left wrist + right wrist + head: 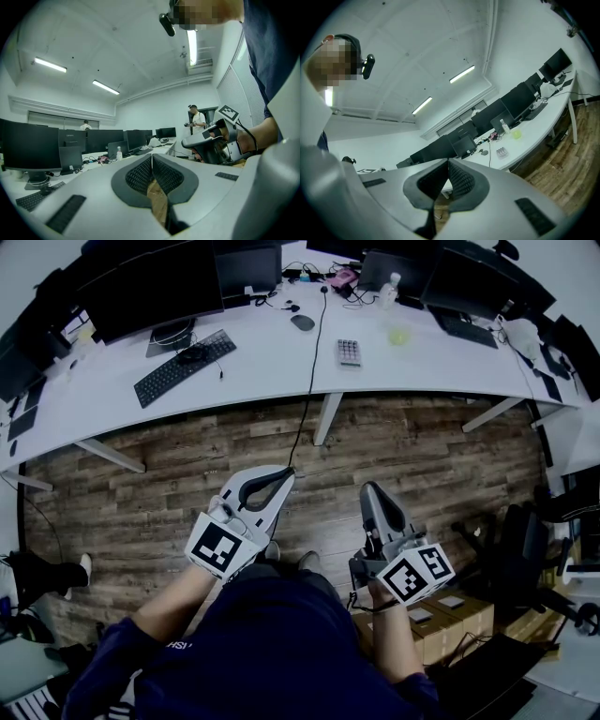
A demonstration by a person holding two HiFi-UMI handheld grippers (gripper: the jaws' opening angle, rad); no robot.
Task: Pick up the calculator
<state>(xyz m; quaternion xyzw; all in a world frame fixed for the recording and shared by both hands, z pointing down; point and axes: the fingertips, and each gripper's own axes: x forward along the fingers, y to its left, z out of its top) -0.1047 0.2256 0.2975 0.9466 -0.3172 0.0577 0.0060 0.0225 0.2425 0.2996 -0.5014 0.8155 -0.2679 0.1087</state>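
The calculator [350,352], small and grey with rows of keys, lies flat on the long white desk [262,371] across the wooden floor from me. It also shows small in the right gripper view, as the calculator [501,152] near the desk's front edge. My left gripper [284,474] and right gripper [368,489] are held low over the floor, well short of the desk. Both are shut with nothing between the pads. In the left gripper view the left gripper [151,157] has its jaws pressed together, and the right gripper [188,143] shows beside it.
On the desk are a black keyboard [183,367], a mouse [302,322], a bottle [389,289], a green object [399,336] and several monitors. A black cable [309,381] hangs to the floor. Cardboard boxes [455,615] and a chair [520,545] stand to my right. A person [197,121] stands far off.
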